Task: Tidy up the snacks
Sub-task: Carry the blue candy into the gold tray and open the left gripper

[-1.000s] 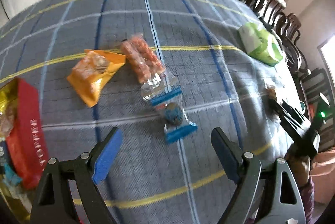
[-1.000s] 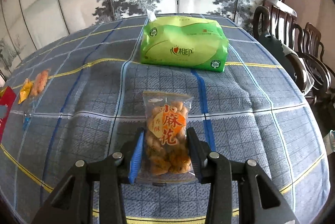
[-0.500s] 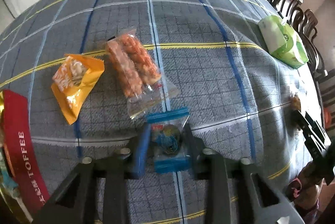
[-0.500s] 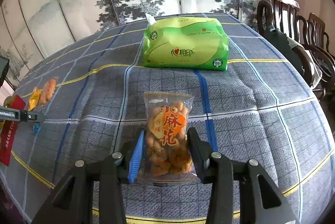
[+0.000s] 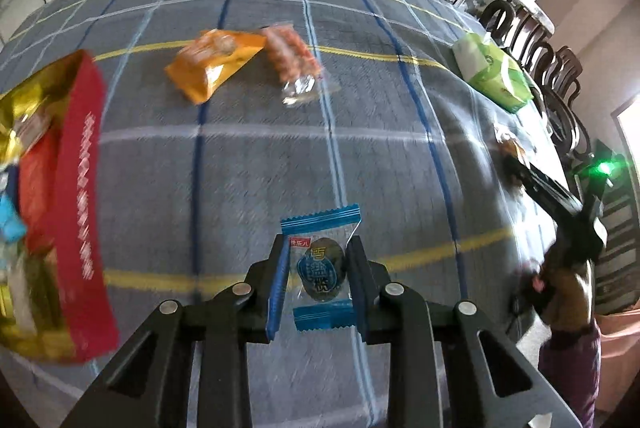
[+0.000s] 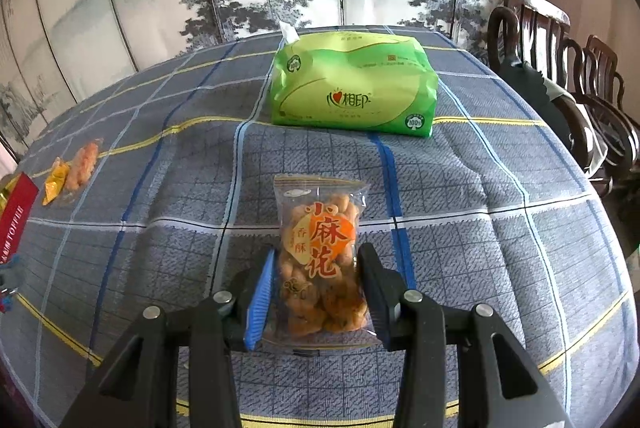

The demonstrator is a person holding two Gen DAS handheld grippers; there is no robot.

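Left hand-held gripper (image 5: 316, 282) clenches a small blue-ended clear candy wrapper (image 5: 321, 270) — apparently lifted off the plaid-clothed worktop (image 5: 360, 156); right hand-held gripper (image 6: 316, 292) grips a clear packet of fried dough twists (image 6: 320, 252) near the worktop's front edge.

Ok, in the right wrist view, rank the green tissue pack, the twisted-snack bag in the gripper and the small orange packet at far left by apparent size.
1. green tissue pack
2. twisted-snack bag, though it sits nearer the camera, so the gap may be understated
3. small orange packet, far off, so it looks smaller than it is
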